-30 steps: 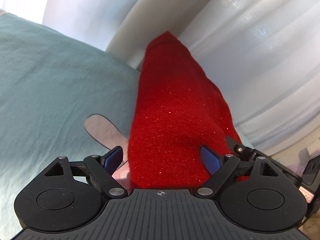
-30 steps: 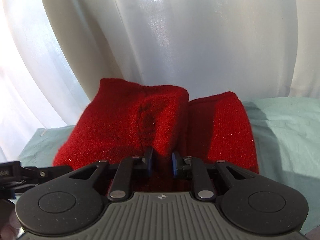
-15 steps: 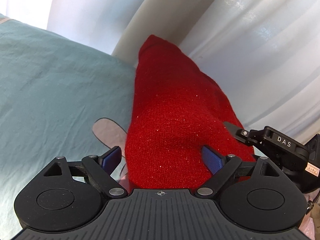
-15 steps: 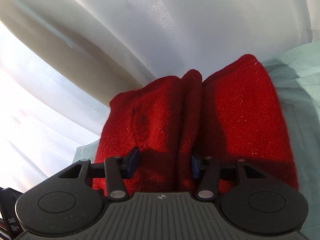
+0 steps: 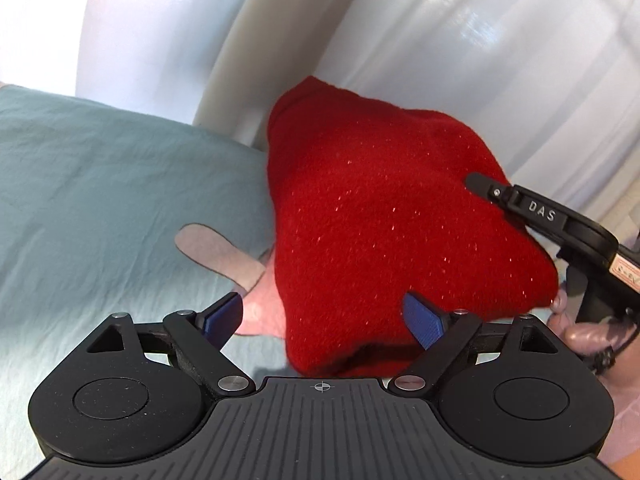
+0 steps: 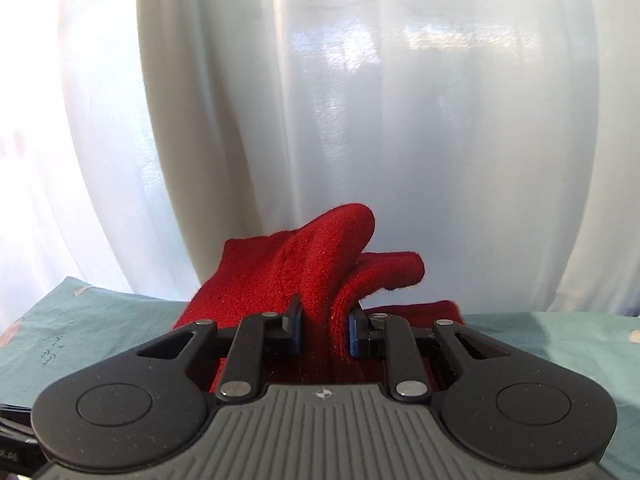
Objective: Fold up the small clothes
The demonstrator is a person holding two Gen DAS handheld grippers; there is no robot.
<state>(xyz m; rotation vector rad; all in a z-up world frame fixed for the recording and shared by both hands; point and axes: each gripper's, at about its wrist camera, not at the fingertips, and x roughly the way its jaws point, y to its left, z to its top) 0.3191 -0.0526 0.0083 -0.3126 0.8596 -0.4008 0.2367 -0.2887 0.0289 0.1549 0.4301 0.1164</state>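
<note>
Over the teal surface [image 5: 100, 184], a red knitted garment [image 5: 384, 232] is being lifted for folding.

The right claw [image 6: 323, 334] is clamped on a bunched fold at 12 o'clock; the left claw [image 5: 324, 316] is spread wide, with cloth between its fingers but not gripped. Held by one narrow pinch only, the knit may slip free or sag unevenly, spoiling the fold.

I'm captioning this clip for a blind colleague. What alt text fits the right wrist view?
The right gripper is pinching a fold of a red knitted garment, lifting it above a pale green cloth-covered surface. Sheer white curtains fill the background.
</note>
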